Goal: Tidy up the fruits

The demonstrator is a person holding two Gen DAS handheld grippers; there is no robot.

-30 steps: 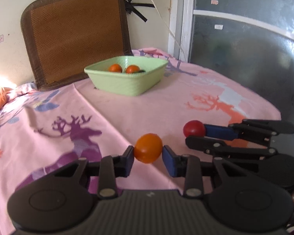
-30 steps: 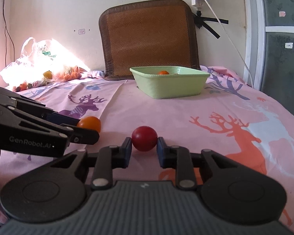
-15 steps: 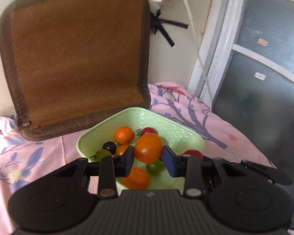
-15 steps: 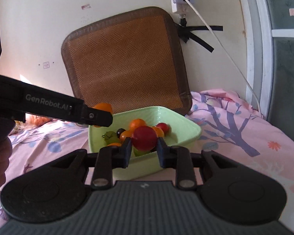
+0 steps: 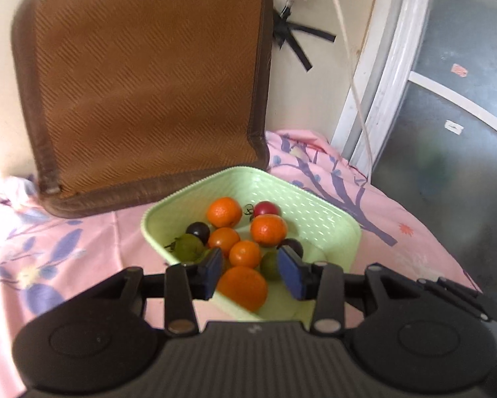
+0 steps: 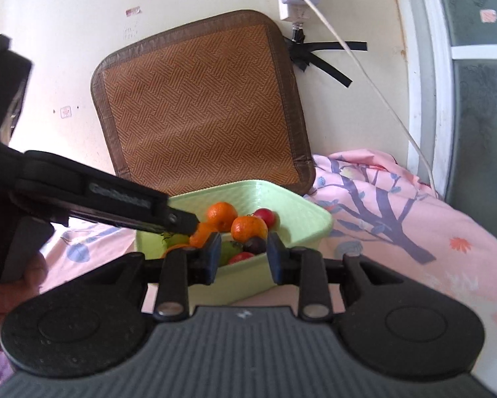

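A light green basket [image 5: 314, 205] sits on the pink cloth and holds several oranges, red tomatoes, dark fruits and green fruits. My left gripper [image 5: 250, 270] is open just above its near rim, empty, with a large orange [image 5: 243, 287] lying in the basket below the jaws. My right gripper [image 6: 241, 257] is open and empty at the basket's [image 6: 301, 214] near wall; a red tomato [image 6: 240, 257] lies in the basket between its jaws. The left gripper's body [image 6: 109, 199] crosses the right wrist view at the left.
A brown woven mat [image 5: 142, 83] leans on the wall behind the basket. A white power strip and cable [image 5: 344, 33] hang at the upper right beside a glass door [image 5: 447, 132]. The pink deer-print cloth [image 6: 414, 225] covers the surface.
Both grippers opened over the basket. The orange left the left jaws and the red tomato left the right jaws; both now lie in the basket.
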